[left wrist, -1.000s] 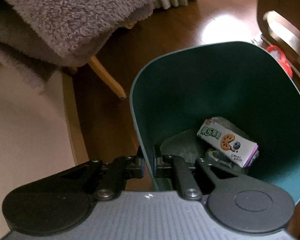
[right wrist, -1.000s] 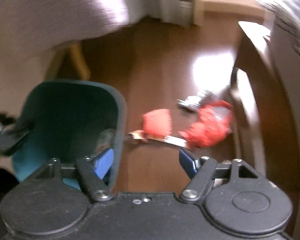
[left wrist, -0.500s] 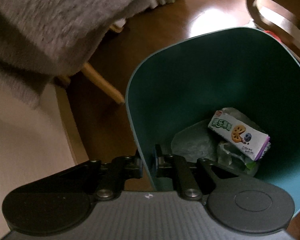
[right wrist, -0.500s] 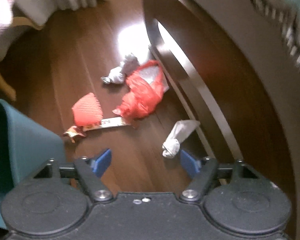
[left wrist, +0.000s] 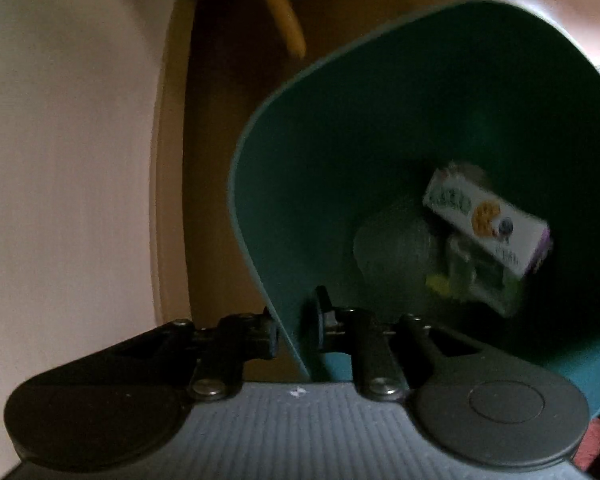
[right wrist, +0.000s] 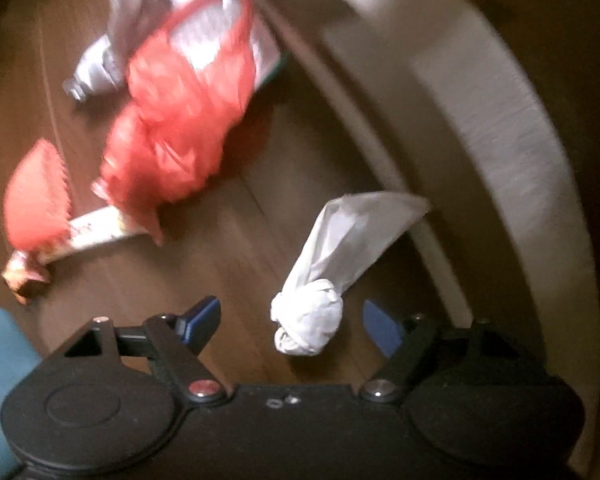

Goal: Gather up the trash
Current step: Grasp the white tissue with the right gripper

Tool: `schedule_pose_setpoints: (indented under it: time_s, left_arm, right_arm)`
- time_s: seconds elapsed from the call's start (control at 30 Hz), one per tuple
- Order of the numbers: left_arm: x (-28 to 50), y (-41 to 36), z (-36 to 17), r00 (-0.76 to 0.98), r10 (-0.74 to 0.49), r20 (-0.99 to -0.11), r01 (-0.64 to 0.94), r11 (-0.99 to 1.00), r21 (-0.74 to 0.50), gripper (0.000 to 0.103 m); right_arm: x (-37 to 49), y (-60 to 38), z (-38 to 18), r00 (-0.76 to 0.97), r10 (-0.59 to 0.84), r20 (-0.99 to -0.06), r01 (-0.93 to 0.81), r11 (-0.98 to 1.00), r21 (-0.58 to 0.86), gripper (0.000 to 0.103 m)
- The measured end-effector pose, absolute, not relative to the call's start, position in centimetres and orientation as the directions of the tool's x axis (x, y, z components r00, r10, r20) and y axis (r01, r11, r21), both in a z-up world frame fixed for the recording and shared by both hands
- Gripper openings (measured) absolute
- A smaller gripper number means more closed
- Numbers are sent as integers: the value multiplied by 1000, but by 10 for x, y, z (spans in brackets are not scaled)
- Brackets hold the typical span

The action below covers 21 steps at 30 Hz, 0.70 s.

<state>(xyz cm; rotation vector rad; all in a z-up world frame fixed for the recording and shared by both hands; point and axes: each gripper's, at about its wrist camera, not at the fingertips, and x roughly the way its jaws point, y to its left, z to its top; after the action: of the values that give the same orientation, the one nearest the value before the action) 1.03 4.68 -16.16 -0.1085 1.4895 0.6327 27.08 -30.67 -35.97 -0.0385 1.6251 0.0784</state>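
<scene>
Left wrist view: the left tongs (left wrist: 296,330) are clamped on the near wall of the teal bin (left wrist: 400,112), one finger outside, one inside. The bin's 3 o'clock side and its 5 o'clock rim are cut off by the frame. At the bottom lies a white snack box (left wrist: 486,220) with a cookie picture; its green lettering is too blurred to read. Under it sit a grey crumpled mass (left wrist: 396,244) and a greenish wrapper (left wrist: 480,280), both hard to identify.

Right wrist view: the right tongs (right wrist: 292,320) stand wide apart, holding nothing, with a knotted white plastic bag (right wrist: 320,292) on the wooden floor (right wrist: 228,256) between the blue fingertips (right wrist: 204,314). Its tail points to 1 o'clock. At 11 o'clock lies a red plastic bag (right wrist: 172,128), smeared by motion, partly covering a grey bag (right wrist: 112,52). At 9 o'clock are a red mesh piece (right wrist: 36,200) and a flat wrapper (right wrist: 96,228) whose print is unreadable. A corner of the bin shows at 8 o'clock.
</scene>
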Motion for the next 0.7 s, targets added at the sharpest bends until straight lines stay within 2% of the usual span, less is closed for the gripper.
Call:
schedule_pose_setpoints:
  time_s: [0.03, 0.1, 0.13, 0.2, 0.27, 0.6, 0.67, 0.7]
  left_arm:
    - [5, 41, -162, -46, 334, -942, -456, 832, 317, 18]
    - [1, 33, -164, -56, 367, -928, -447, 822, 352, 21]
    - [1, 28, -167, -56, 396, -916, -434, 817, 380, 24]
    - [3, 25, -183, -81, 405, -911, -417, 816, 400, 25]
    - [2, 33, -197, -118, 332, -936, -462, 816, 348, 25]
    - [12, 47, -200, -142, 287, -947, -517, 795, 318, 25]
    - [7, 48, -200, -137, 281, -950, -519, 796, 311, 25]
    - [5, 50, -200, -136, 277, -951, -524, 794, 306, 25]
  right_arm:
    - [270, -304, -368, -67, 3, -998, -95, 995, 10, 77]
    - [268, -297, -381, -70, -57, -996, -152, 987, -46, 66]
    - [266, -295, -386, -63, -82, -995, -184, 981, -70, 46]
    - [267, -297, -389, -32, -35, -999, -165, 986, -29, 46]
    - [265, -294, -391, -16, -33, -999, -187, 982, -30, 39]
    - [258, -287, -405, 34, -17, -999, -187, 982, -23, 37]
    - [255, -284, -407, 54, -13, -998, -208, 978, -24, 29]
    - [256, -282, -406, 65, -14, -998, -220, 975, -28, 18]
